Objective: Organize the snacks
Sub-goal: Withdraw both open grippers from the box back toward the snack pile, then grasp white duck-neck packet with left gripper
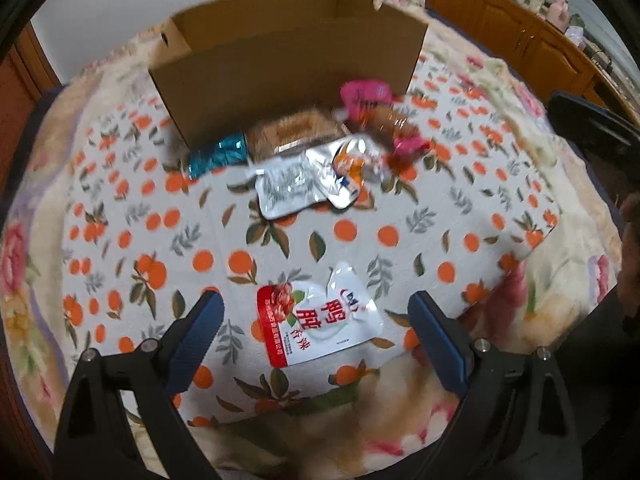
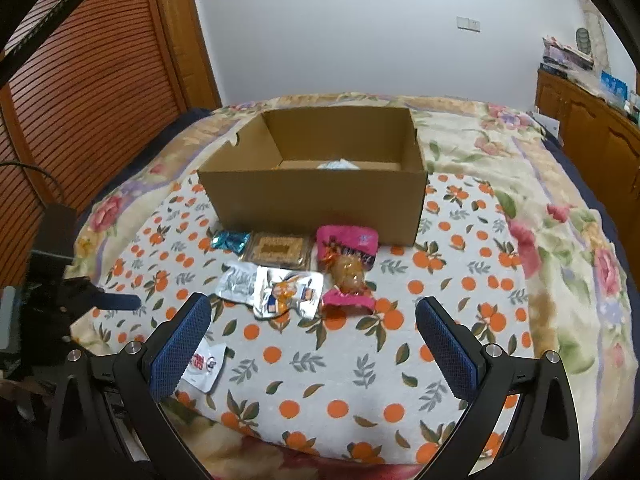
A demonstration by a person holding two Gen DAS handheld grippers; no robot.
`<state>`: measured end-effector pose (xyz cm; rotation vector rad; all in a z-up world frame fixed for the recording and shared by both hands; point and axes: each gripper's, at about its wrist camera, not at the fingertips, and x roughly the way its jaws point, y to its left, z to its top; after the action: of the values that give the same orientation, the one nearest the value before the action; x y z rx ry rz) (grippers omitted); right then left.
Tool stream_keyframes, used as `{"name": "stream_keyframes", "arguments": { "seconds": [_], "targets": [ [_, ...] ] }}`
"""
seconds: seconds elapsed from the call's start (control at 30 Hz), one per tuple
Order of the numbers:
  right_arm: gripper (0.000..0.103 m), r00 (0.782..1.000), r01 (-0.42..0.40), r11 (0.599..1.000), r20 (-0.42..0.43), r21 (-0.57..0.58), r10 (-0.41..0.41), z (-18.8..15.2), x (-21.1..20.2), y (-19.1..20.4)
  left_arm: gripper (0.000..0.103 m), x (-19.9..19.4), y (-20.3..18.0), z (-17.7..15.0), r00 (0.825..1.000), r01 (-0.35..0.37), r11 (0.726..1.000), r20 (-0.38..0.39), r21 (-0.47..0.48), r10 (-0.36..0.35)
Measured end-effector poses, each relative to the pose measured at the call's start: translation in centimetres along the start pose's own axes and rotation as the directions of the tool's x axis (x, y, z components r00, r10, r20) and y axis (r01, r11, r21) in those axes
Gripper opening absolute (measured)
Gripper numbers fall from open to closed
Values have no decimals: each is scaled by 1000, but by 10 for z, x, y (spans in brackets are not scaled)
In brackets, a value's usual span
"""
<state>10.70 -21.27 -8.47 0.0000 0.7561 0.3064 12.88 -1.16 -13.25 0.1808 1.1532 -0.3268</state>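
The left tool (image 1: 316, 320) hangs with its jaws spread wide over the bed (image 1: 120, 208), and a red-and-white snack pouch (image 1: 316, 320) lies flat between its fingers, touching neither. Ahead of it a loose row of snacks sits against the near wall of an open cardboard box (image 1: 280, 76): a teal packet (image 1: 218, 156), a brown biscuit pack (image 1: 292, 130), two silver pouches (image 1: 288, 190) that overlap, and a pink-wrapped snack (image 1: 372, 104). The right tool (image 2: 312, 332) is also wide open and holds nothing. The silver pouches (image 2: 276, 286) and pink snack (image 2: 348, 264) lie just ahead of it, the box (image 2: 316, 196) behind them. The red-and-white pouch (image 2: 204, 364) peeks out past its left finger (image 2: 176, 352). A wooden cabinet (image 2: 592, 128) stands off to its right.
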Motion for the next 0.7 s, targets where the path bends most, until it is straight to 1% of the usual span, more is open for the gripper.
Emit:
{"name": "stream_keyframes", "arguments": {
  "seconds": [0.23, 0.3, 0.43, 0.5, 0.57, 0.63, 0.7],
  "targets": [
    [103, 1000, -14, 1000, -16, 11, 14, -10, 11, -2, 94, 36, 6, -3, 996, -46, 999, -83, -26, 44],
    [103, 1000, -19, 1000, -22, 14, 19, -13, 14, -3, 94, 49, 6, -5, 991, -48, 998, -124, -35, 43],
    [103, 999, -26, 999, -33, 22, 27, -17, 18, -4, 94, 66, 5, -9, 986, -77, 996, -153, -48, 69],
    [103, 999, -31, 999, -34, 24, 31, -17, 19, -4, 95, 77, 5, -12, 980, -73, 995, -188, -66, 60],
    [103, 999, -33, 999, -31, 27, 34, -18, 19, -5, 95, 79, 8, -11, 983, -48, 993, -181, -109, 28],
    [103, 999, -34, 999, -33, 28, 35, -18, 20, -5, 95, 80, 10, -9, 987, -38, 991, -162, -130, 17],
    [103, 999, -32, 999, -38, 31, 33, -20, 22, -7, 94, 81, 9, -9, 987, -42, 991, -156, -125, 23]
  ]
}}
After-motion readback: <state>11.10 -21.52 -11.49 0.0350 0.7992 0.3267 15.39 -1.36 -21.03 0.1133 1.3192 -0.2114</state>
